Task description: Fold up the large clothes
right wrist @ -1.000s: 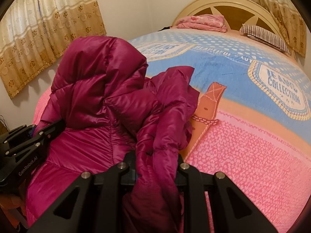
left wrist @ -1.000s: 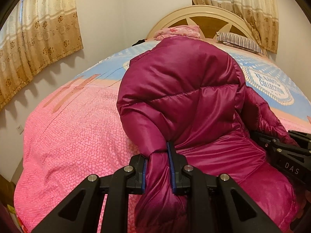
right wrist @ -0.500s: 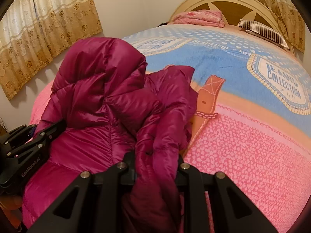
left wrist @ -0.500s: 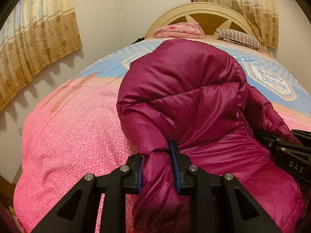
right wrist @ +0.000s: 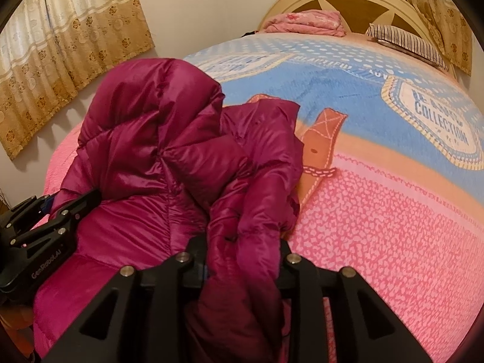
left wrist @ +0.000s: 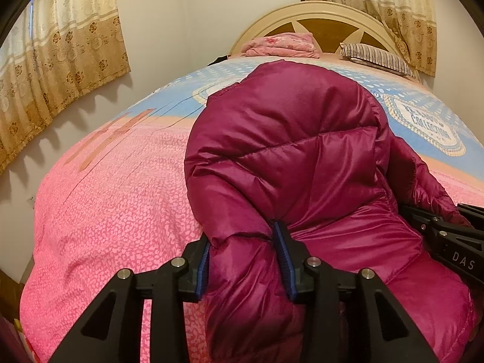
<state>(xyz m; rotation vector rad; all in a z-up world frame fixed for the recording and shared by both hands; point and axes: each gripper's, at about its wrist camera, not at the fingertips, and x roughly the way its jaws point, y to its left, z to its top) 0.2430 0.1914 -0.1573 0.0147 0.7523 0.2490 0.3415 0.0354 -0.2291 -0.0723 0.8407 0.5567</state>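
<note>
A magenta puffy down jacket [left wrist: 287, 151] lies bunched on the bed, also in the right wrist view [right wrist: 157, 139]. My left gripper [left wrist: 243, 257] is shut on a thick fold of the jacket; blue pads press its sides. My right gripper [right wrist: 242, 257] is shut on another bunched fold of the jacket, which hides the pads. Each gripper shows in the other's view: the right one at the right edge [left wrist: 447, 242], the left one at the left edge [right wrist: 39, 227].
The bed carries a pink and blue blanket [left wrist: 115, 196]. A folded pink quilt [left wrist: 281, 44] and a striped pillow [left wrist: 378, 59] lie by the cream headboard [left wrist: 326, 12]. Curtains [left wrist: 60, 45] hang on the left wall and behind the headboard.
Both grippers keep their hold on the jacket. The left gripper's jaws stand wider around a thicker fold. Both views have shifted slightly lower and closer to the bed.
</note>
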